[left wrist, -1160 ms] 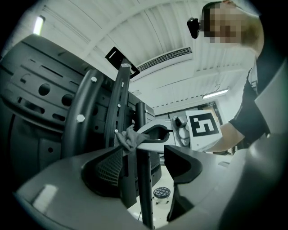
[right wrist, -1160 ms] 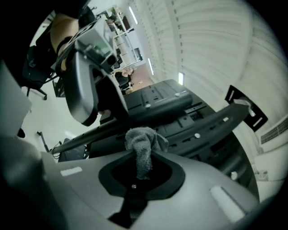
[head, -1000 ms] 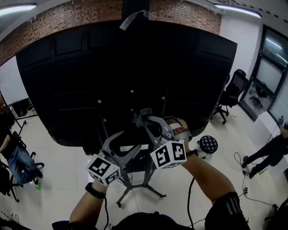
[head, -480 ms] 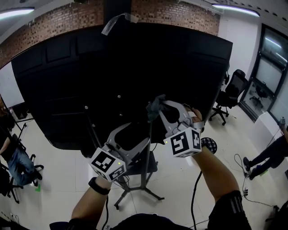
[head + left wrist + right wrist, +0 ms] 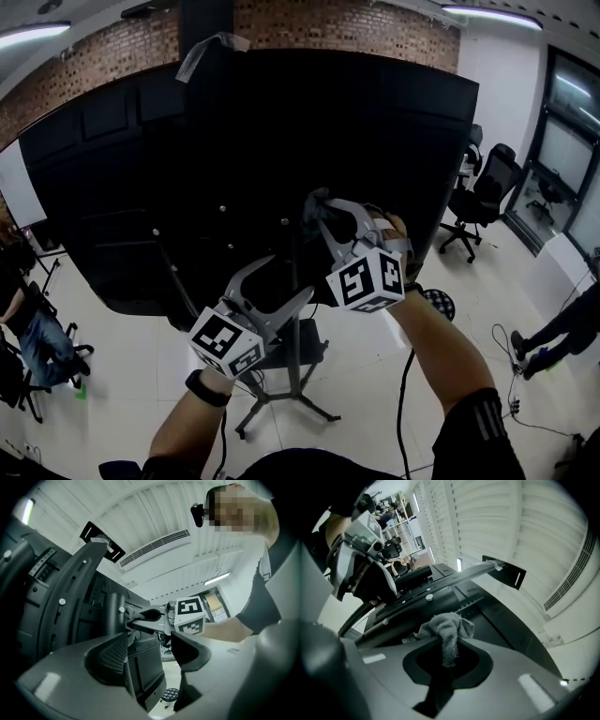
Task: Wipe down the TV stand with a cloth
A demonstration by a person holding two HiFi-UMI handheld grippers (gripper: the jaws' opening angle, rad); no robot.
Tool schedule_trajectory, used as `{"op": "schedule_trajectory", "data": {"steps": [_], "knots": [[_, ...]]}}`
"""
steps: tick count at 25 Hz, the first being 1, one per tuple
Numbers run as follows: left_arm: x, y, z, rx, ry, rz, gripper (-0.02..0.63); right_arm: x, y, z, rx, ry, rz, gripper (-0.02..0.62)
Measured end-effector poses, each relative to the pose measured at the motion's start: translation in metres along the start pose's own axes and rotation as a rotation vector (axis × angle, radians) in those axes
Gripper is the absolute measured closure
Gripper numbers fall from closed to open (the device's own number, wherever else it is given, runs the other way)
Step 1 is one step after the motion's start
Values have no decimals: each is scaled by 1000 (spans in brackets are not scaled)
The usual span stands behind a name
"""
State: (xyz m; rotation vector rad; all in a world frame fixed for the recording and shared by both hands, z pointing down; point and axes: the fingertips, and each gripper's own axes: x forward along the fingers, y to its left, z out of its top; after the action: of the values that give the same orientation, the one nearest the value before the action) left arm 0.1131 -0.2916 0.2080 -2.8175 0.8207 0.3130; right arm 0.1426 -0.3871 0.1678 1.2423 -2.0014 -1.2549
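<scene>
Grey terry cloth [image 5: 449, 629], bunched and clamped between the jaws of the right claw [image 5: 446, 641], touching the black metal mounting bracket [image 5: 423, 600] of the black TV stand [image 5: 298, 373], behind the large black television [image 5: 234, 141]. The left claw [image 5: 150, 654], held lower, has its jaws apart; a black panel [image 5: 143, 667] of the stand shows between them

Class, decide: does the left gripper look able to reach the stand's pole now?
Probably yes: the left gripper is open just beside the stand's pole, nothing between them; the right gripper holds the cloth higher up.
</scene>
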Motion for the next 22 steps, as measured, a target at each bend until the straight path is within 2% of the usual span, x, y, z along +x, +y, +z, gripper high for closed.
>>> {"op": "schedule_trajectory", "data": {"steps": [3, 14, 19, 22], "knots": [[8, -4, -3, 2, 9, 8, 293, -6, -5, -11, -14, 6, -9, 561], [40, -29, -18, -19, 11, -27, 293, -47, -45, -85, 54, 105, -71, 561], [51, -38, -23, -28, 3, -49, 293, -58, -58, -103, 62, 150, -93, 561], [51, -38, -25, -28, 11, -47, 293, -62, -58, -99, 79, 137, -92, 561]]}}
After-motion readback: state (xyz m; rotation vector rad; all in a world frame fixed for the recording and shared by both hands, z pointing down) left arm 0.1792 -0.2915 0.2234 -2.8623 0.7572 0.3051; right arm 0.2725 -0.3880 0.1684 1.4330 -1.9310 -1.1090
